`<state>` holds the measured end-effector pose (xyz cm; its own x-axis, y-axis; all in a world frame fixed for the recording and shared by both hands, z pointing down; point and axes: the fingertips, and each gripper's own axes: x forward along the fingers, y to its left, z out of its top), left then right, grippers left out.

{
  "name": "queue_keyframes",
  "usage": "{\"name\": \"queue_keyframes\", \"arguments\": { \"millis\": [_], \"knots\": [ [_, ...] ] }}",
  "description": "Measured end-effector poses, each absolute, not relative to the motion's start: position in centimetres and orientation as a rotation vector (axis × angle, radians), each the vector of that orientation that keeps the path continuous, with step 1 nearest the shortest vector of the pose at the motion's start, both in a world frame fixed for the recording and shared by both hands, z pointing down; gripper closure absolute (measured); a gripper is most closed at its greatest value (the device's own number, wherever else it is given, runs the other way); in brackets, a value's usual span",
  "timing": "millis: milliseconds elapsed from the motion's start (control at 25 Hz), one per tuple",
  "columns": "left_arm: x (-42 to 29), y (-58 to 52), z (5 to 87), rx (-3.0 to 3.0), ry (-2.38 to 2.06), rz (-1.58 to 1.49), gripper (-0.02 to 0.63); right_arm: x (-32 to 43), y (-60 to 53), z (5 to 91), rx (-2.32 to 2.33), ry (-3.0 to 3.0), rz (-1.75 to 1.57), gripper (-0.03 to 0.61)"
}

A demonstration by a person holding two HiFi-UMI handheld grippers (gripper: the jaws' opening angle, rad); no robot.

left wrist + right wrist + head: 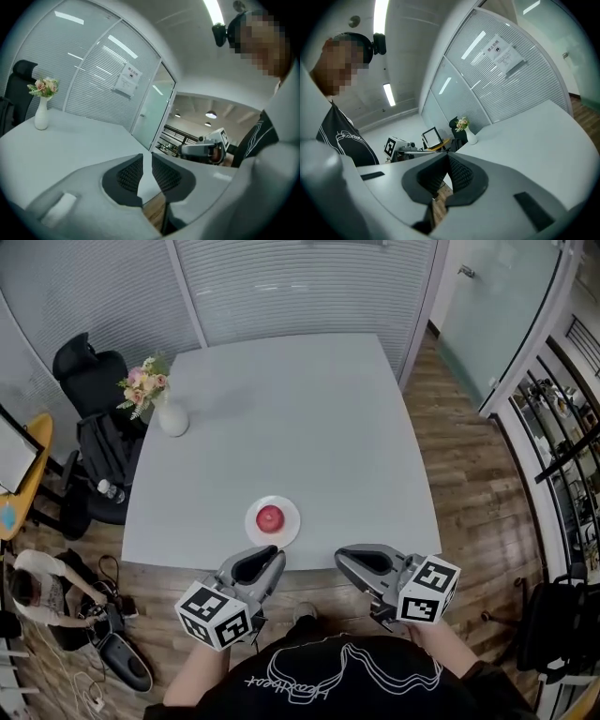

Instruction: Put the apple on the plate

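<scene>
Here's your big pale table (309, 409) filling the middle of the head view, wood floor all round it and a black office chair (89, 381) off its far left corner. Both tools are held close to your body, off the near edge of the table and well apart from anything on it. Your left tool (267, 561) has its jaws nearly together, just a slim gap between the ribbed pads, and its own view shows nothing in that gap. Your right tool (349, 561) is clenched, pad tips meeting, and it is empty too. Over at the far left of the table stands a white vase (172, 418) of flowers, nowhere near the action. Close to the near edge sits the small white plate (289, 521), and there it is: the red apple (270, 517) sitting on the plate, roughly in its centre. By the look of things, the job is done. If you did need to lift it again, I'd reckon on a firm, round, smooth-skinned fruit of modest weight, which would tend to roll or slip out of a shallow pinch. Take it across its widest part from either side, pads level, and squeeze only enough to hold, since a hard clench could bruise it.
</scene>
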<state>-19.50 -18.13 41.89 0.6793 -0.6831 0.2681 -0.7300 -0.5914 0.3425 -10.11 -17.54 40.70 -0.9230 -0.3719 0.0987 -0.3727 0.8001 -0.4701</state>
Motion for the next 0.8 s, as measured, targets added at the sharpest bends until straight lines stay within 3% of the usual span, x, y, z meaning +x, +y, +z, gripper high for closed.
{"name": "queue_keyframes", "arguments": {
  "millis": [280, 800],
  "knots": [
    [-16.7, -14.9, 38.6, 2.526, -1.007, 0.075, 0.594, -10.3, -15.2, 39.0, 0.576, -3.021, 0.676, 0.571],
    [-14.9, -14.0, 38.4, 2.574, -1.027, 0.137, 0.600, -9.5, -14.4, 38.7, 0.560, -3.030, 0.653, 0.571]
  ]
}}
